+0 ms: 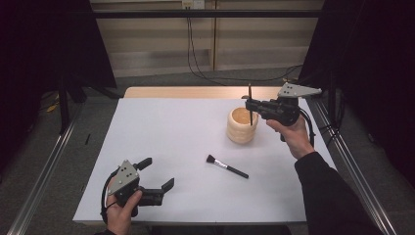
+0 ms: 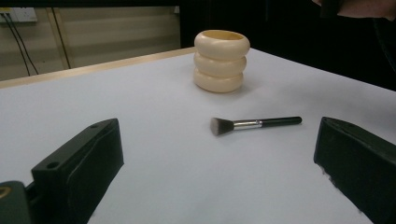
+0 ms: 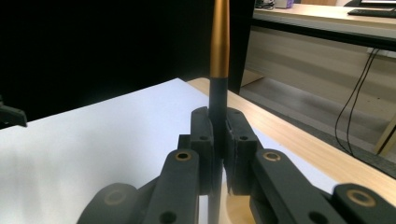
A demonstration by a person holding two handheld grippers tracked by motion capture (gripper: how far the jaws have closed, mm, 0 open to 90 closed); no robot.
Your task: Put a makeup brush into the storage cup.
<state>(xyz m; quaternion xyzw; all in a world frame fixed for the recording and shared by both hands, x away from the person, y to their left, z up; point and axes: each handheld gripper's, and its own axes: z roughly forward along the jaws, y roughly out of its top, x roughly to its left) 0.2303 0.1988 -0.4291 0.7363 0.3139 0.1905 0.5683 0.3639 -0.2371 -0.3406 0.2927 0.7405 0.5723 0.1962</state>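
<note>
A slim brush (image 1: 250, 104) with a dark stem and a gold, tapering upper part stands upright, clamped between the closed jaws of the right tool (image 1: 250, 105), its lower end hanging over the mouth of a cream holder (image 1: 242, 126) shaped like three stacked rounded rings, smooth and matt, near the table's (image 1: 161, 127) far right corner; the right hand (image 1: 291, 133) grips the tool from behind, level, pointing left; a second brush (image 1: 226, 166), black handle, silver ferrule, dark flat bristles, lies flat toward the middle of the near edge; the left tool (image 1: 157, 173) sits near the near left corner, jaws wide apart and holding nothing, held in the left hand (image 1: 121, 213).
</note>
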